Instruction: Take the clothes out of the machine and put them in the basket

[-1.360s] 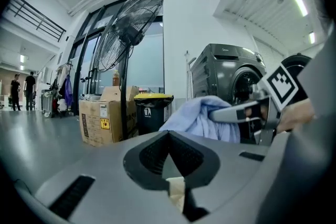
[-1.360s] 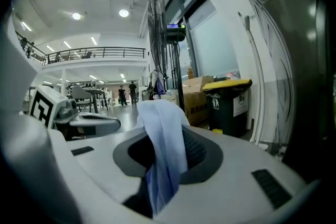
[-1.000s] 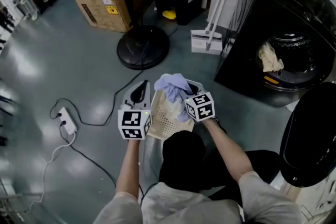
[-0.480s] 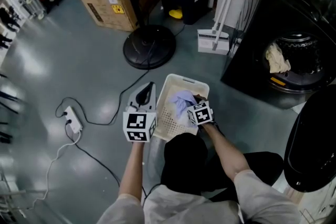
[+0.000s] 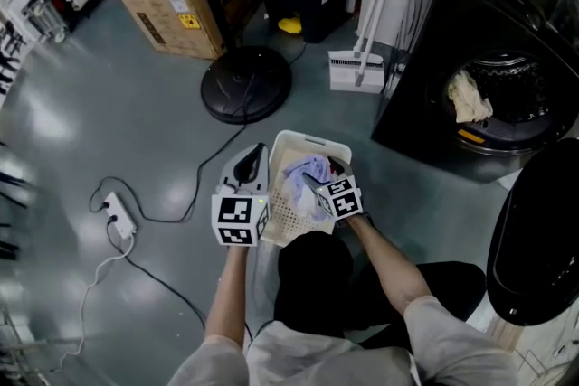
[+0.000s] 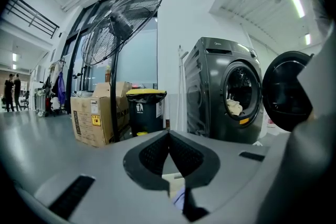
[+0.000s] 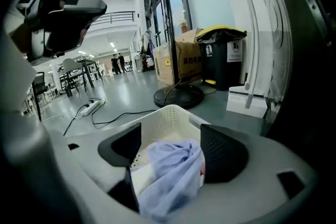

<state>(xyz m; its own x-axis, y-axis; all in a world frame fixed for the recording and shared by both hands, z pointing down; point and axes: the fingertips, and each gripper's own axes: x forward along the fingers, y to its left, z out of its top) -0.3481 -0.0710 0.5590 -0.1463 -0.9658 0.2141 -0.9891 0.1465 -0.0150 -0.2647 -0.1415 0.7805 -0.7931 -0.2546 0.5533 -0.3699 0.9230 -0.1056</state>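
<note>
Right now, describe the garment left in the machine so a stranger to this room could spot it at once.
Find the dark front-loading washing machine at the head view's right, door open. A crumpled cream cloth sits at the left of its round drum opening. The only other fabric, a lilac garment, lies in the white basket on the floor.

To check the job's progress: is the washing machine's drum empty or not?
Not empty: a pale cloth lies in the drum of the washing machine, visible past its open door.
</note>
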